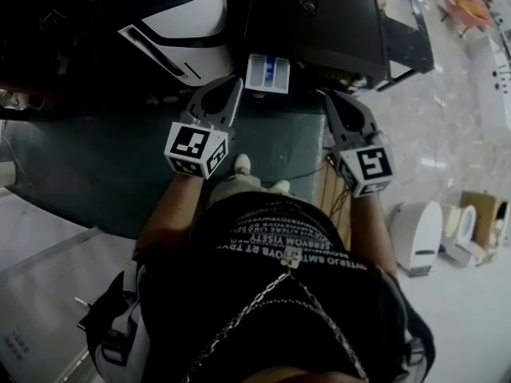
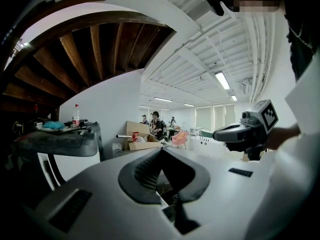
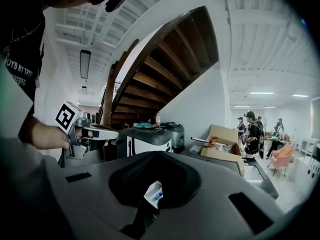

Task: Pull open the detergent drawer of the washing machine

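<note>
Your left hand-held gripper (image 1: 230,84) and right hand-held gripper (image 1: 334,98), jaws together on nothing, flank the detergent drawer (image 1: 267,73), which juts from the dark washing machine (image 1: 319,22), nearer the left tip.

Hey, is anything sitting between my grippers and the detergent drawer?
Nothing visible does. The white-and-blue detergent drawer, at the front of the dark washing machine, lies just ahead, between the left gripper and the right gripper. Only open air lies before both shut grippers.
</note>
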